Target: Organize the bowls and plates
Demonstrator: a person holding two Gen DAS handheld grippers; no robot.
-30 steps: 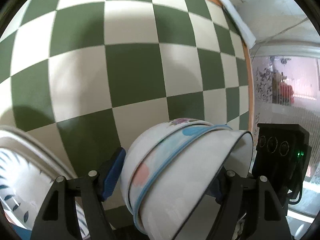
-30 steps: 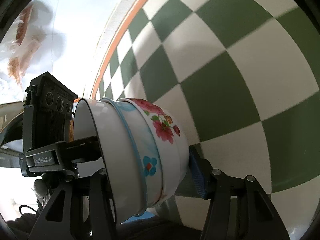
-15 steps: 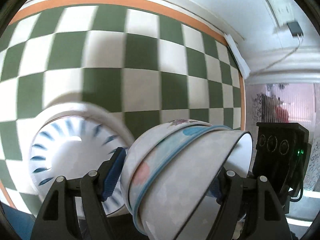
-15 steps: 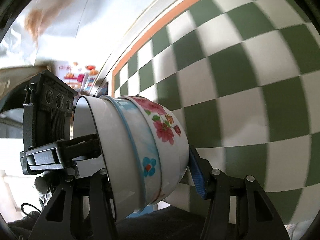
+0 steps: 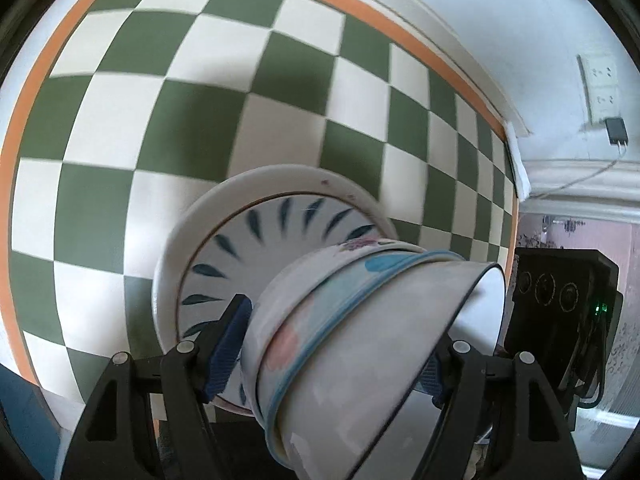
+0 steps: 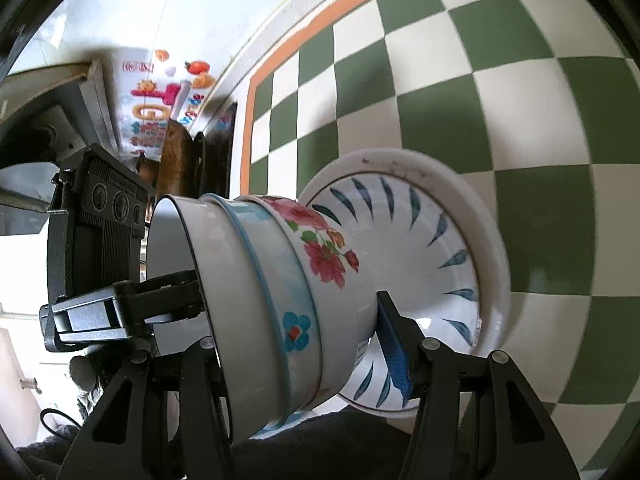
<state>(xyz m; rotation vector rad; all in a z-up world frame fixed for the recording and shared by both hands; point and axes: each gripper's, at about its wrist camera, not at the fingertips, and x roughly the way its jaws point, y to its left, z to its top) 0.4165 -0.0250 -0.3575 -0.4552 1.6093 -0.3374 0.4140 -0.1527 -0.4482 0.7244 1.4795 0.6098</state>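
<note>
Above the plates [image 5: 280, 216], both grippers [image 5: 332, 344] [image 6: 296, 320] clamp the nested bowls [image 6: 272, 292].

The left hand-held gripper [image 5: 334, 344] clamps a tilted stack of nested bowls [image 5: 360, 336], with a blue-leaf plate [image 5: 256, 248] at ten o'clock on the checkered worktop [image 5: 192, 120].

The nested bowls [image 6: 280, 300] look like glossy enamelled or glazed ware, smooth, with printed flowers. The plate [image 6: 472, 208], lower centre, is shiny glazed ceramic. The checked tablecloth [image 5: 200, 120] looks smooth and faintly sheened. The finger pads [image 6: 394, 344] are ribbed blue, rubbery; the gripper frames matt black plastic.
</note>
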